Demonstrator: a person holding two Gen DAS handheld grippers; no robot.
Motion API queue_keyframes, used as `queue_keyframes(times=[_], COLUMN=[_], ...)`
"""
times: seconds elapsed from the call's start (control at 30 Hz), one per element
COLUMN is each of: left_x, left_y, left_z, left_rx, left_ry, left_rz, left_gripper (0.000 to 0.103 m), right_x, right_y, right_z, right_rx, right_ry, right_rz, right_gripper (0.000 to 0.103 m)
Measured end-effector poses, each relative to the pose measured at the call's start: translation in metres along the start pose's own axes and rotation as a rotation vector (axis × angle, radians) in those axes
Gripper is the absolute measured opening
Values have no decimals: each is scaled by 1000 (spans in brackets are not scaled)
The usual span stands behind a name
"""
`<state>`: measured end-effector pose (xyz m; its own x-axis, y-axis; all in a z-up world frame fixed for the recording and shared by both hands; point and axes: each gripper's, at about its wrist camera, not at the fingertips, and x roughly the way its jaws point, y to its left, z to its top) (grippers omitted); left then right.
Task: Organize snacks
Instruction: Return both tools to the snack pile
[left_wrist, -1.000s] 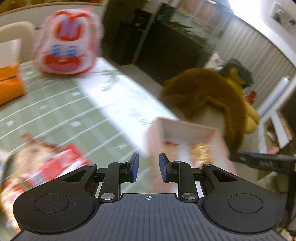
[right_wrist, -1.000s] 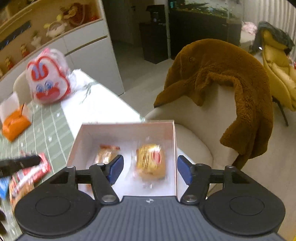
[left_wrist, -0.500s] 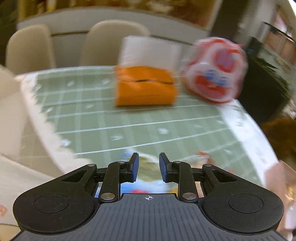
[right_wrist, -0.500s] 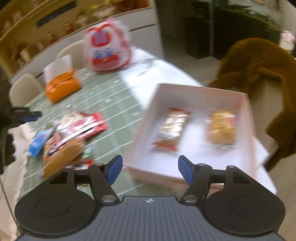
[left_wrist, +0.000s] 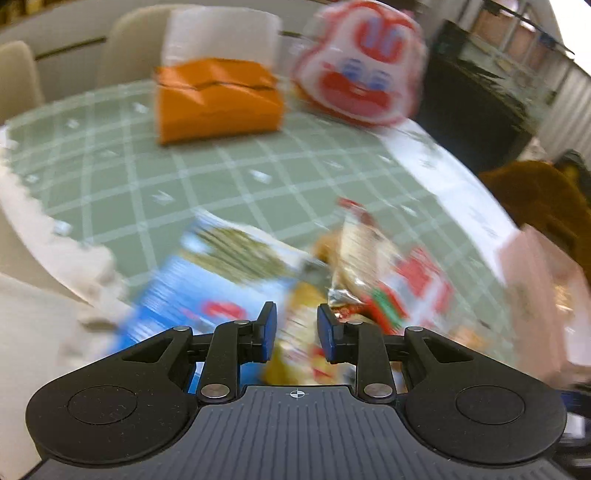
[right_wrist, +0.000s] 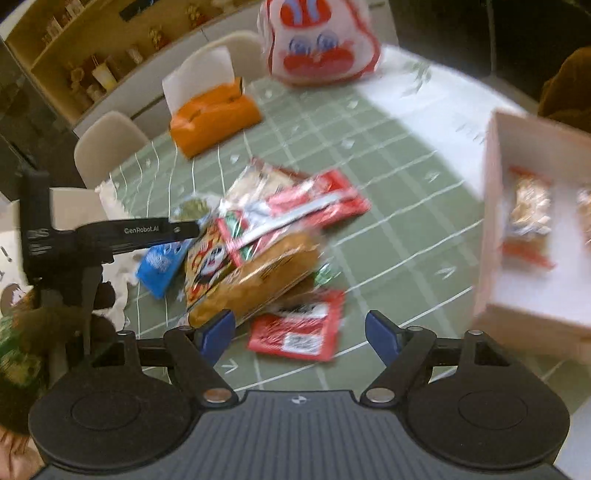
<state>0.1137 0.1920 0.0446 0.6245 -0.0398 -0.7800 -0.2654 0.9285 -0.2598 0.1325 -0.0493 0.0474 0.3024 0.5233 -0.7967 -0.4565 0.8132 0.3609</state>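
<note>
Heaped crinkly snack packets (right_wrist: 266, 240) lie mid-table on the green checked cloth (right_wrist: 388, 155), left of the pale pink box (right_wrist: 535, 236); an orange tissue pouch (left_wrist: 216, 99) sits beyond. Left gripper (left_wrist: 295, 326) narrowly parted, empty; right gripper (right_wrist: 299, 332) wide apart

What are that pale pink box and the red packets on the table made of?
The pink box looks like matte cardboard: thin, straight, dull walls. The red packets look like glossy plastic or foil film, with shiny highlights and crinkles. Blur leaves this uncertain.
</note>
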Motion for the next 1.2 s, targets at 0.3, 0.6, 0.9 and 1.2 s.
queue_keyframes(times=[0.3,0.6,0.9,1.2], left_x=[-23,-17,-24,-41], left_y=[-45,-77,-65,-39], left_z=[-31,-51,-60,-79], left_rx=[145,309,174,14], left_ry=[60,101,108,114], left_rz=[-131,-50,-38,-9], left_gripper=[29,46,41,40], right_x=[31,9,1,24], right_y=[3,-15,-17,7], right_z=[-10,-35,-43,-31], right_rx=[-99,-168,-160,-204], right_ry=[8,-19,-60,-60], right_rz=[-140,-211,-200,-171], right_gripper=[76,73,74,76])
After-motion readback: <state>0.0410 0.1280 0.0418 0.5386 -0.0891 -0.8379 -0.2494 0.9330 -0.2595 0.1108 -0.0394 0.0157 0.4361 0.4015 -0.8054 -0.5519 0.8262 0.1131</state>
